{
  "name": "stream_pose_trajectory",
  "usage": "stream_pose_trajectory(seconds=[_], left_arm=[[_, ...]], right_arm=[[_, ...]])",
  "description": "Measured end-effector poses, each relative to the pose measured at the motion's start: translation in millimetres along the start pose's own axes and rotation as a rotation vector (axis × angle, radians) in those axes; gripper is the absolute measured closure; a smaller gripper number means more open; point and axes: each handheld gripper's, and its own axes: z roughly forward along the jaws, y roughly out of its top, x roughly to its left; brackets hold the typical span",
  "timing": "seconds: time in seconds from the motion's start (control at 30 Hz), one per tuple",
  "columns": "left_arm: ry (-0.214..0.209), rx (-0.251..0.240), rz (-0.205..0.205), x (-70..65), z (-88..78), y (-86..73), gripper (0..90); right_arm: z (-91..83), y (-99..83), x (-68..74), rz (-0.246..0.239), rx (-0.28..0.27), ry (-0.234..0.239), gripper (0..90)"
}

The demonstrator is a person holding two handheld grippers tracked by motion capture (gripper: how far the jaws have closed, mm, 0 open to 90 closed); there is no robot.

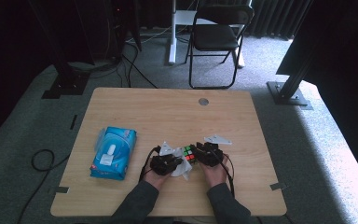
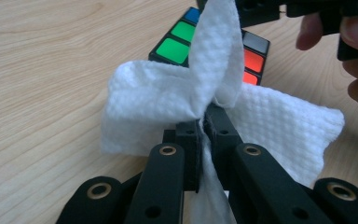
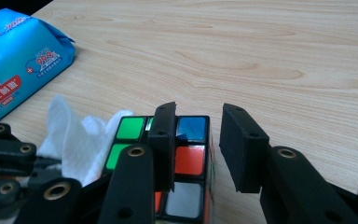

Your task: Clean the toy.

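A colour cube sits on the wooden table between my two grippers. My left gripper is shut on a crumpled white wipe. In the left gripper view the jaws pinch the wipe just short of the cube. My right gripper comes in from the cube's right. In the right gripper view its jaws stand apart over the cube: one jaw lies across the top face, the other hangs just past the edge. The wipe shows beside it.
A blue pack of wet wipes lies at the table's left, also the pack in the right gripper view. A round cable hole is near the far edge. A folding chair stands beyond the table.
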Motion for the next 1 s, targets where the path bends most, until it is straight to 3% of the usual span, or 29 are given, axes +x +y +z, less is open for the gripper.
stream_pose_trajectory(seconds=[0.37,0.43,0.63,1.0], left_arm=[[0.014,-0.007,-0.017,4.5,0.4,0.5,86.1],[0.017,-0.012,-0.023,4.7,0.4,0.3,86.0],[0.022,-0.012,-0.02,5.8,-0.9,0.5,85.9],[0.032,-0.036,-0.031,9.9,-5.1,4.2,85.9]], right_arm=[[-0.4,1.2,-4.1,0.049,0.016,0.017,66.4],[-1.5,2.1,-7.9,0.082,0.034,0.035,65.2],[-7.4,3.4,-5.4,0.072,0.061,0.052,62.4],[-13.6,1.2,-2.8,0.061,0.086,0.037,64.9]])
